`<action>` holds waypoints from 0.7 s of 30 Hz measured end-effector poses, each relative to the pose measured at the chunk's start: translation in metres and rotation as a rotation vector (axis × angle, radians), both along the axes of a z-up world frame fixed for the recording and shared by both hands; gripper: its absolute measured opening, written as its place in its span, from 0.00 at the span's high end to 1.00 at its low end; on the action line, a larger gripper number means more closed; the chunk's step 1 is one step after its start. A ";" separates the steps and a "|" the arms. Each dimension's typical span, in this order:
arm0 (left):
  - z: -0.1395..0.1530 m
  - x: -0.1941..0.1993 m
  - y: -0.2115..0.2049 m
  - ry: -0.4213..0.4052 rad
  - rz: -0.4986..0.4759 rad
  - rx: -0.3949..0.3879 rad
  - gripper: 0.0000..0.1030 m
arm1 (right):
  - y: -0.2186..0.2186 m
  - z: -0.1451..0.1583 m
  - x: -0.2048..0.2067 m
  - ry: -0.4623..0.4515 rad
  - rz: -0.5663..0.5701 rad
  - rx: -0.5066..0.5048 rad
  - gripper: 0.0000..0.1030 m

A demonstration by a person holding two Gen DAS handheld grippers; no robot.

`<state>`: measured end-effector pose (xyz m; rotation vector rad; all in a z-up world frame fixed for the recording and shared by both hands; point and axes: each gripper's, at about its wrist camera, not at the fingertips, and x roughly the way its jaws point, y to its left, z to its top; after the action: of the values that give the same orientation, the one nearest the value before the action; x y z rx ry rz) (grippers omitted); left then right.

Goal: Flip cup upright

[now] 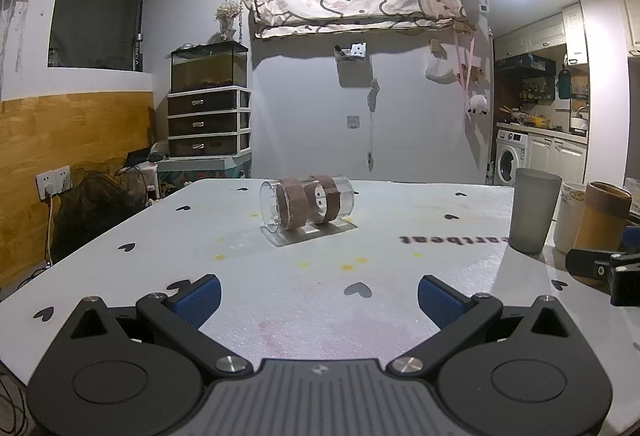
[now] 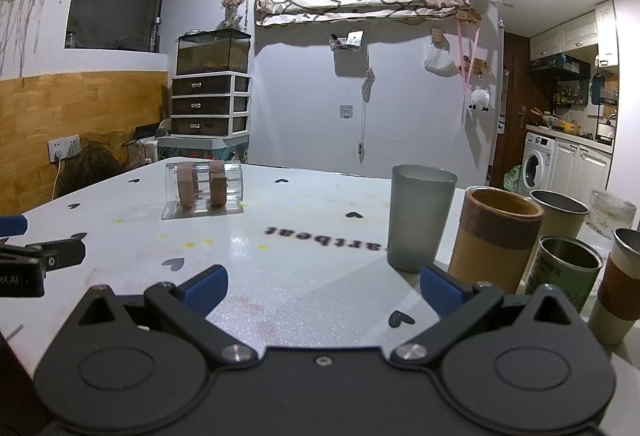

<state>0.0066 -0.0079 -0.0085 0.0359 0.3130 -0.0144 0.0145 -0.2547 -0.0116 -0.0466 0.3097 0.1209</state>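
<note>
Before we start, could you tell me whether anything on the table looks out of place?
Yes: the clear cup with two brown bands lies on its side near the middle of the table, while the grey cup and the others beside it stand upright. A few yellow specks dot the tabletop.

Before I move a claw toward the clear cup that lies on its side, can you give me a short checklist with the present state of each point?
1. Clear cup is on its side, not yet upright: ok, task remains to do.
2. Left claw is open and holds nothing: ok.
3. Right claw is open and holds nothing: ok.
4. Path from the left claw to the cup has bare table only: ok.
5. Grey tumbler stands upright close before the right claw, with more cups beside it: not ok for a wide sweep on that side.
6. Whether the cup is fixed to the clear plate under it: cannot tell.
</note>
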 end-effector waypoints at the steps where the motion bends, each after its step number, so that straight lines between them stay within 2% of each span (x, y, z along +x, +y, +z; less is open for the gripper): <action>1: -0.001 0.000 -0.001 0.000 0.000 0.000 0.00 | -0.001 -0.001 0.000 0.000 0.000 0.001 0.00; 21: -0.003 -0.002 -0.007 0.003 -0.004 -0.002 0.00 | -0.002 0.000 -0.001 0.000 0.000 -0.001 0.00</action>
<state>0.0043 -0.0144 -0.0118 0.0345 0.3154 -0.0192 0.0139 -0.2562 -0.0120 -0.0475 0.3102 0.1204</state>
